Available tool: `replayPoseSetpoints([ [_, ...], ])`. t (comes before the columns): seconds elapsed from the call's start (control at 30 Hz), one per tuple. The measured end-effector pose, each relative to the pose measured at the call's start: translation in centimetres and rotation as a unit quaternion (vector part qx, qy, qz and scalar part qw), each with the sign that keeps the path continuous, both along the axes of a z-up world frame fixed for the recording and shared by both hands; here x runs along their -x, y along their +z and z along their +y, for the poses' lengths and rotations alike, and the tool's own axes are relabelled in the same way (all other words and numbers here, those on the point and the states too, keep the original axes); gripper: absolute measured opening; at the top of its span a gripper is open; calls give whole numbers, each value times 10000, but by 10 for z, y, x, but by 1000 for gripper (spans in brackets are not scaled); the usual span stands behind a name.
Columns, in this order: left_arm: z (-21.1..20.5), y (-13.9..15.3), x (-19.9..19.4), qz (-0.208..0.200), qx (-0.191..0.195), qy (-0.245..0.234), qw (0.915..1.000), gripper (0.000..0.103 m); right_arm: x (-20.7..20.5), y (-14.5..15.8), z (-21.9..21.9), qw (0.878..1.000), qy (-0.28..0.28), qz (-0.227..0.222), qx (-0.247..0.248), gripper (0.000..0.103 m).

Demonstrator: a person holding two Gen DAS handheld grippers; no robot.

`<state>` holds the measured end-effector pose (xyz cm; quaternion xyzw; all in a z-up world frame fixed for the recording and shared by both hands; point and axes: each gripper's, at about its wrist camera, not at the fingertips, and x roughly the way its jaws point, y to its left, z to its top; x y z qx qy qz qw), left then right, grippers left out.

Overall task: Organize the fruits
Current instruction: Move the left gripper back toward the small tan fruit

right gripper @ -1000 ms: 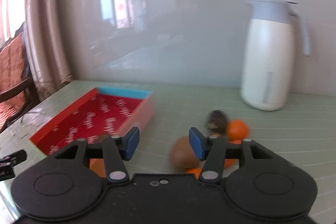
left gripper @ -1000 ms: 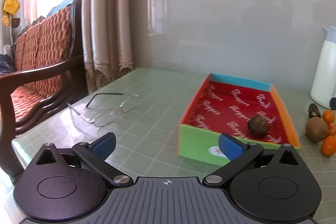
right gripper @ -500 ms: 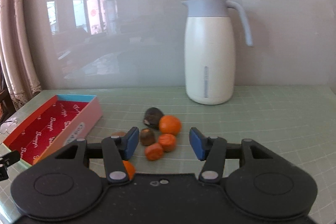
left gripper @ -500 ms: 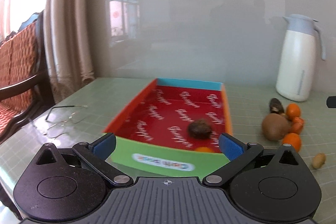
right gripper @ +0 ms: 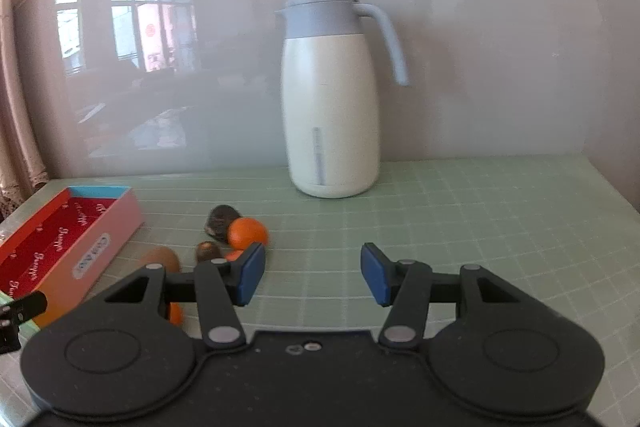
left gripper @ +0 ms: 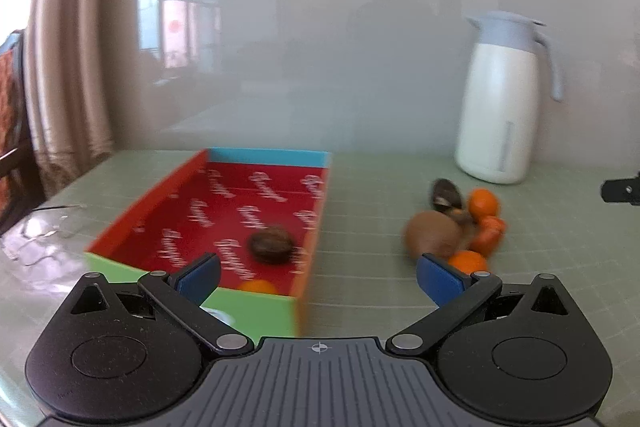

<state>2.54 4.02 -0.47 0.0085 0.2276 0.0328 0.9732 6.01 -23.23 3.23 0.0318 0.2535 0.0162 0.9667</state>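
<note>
A shallow cardboard box [left gripper: 256, 155] with a red printed inside lies on the green mat, and I see its pink side [right gripper: 96, 247] in the right wrist view. A dark brown fruit [left gripper: 271, 243] and an orange [left gripper: 258, 286] lie in it. Right of the box is a cluster: a kiwi [left gripper: 433, 237], several small oranges [left gripper: 483, 202] and a dark piece [left gripper: 446, 193]. My left gripper [left gripper: 318, 277] is open over the box's near right corner. My right gripper [right gripper: 312, 273] is open over bare mat, right of the cluster's orange [right gripper: 247, 231].
A white jug with a grey lid [right gripper: 331, 107] stands at the back against the glossy wall. Spectacles [left gripper: 44, 231] lie at the table's left edge. A curtain [left gripper: 68, 67] hangs at the far left.
Both views have swung to the right: the box has slid left in each, the jug has come into the left wrist view, and the fruit cluster now lies left of the right gripper's fingers.
</note>
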Motion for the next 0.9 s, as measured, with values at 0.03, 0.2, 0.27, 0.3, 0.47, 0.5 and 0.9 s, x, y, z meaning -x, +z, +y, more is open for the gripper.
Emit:
replayPoseSetpoints([
  [0.03, -6, -1, -1, 17, -30, -81, 10000, 103, 1, 0, -5, 10000, -43, 4, 0, 53],
  [0.2, -39, -6, -5, 136, -161, -401, 9990, 103, 3, 0, -26, 9995, -314, -6, -29, 53],
  [0.27, -52, -9, -6, 196, -144, -515, 9984, 103, 4, 0, -35, 9990, -438, -18, -51, 53],
  [0.3, -58, -10, -6, 219, -131, -571, 9980, 103, 5, -1, -39, 9988, -493, -27, -44, 53],
  [0.47, -87, -18, -8, 362, -214, -842, 9956, 103, 10, -3, -57, 9979, -646, -16, -31, 53],
  [0.5, -92, -19, -8, 394, -217, -884, 9951, 102, 10, -3, -59, 9978, -666, -11, -25, 53],
  [0.9, -135, -34, -19, 703, -261, -1038, 9918, 90, 23, -5, -83, 9966, -819, 10, 88, 53],
])
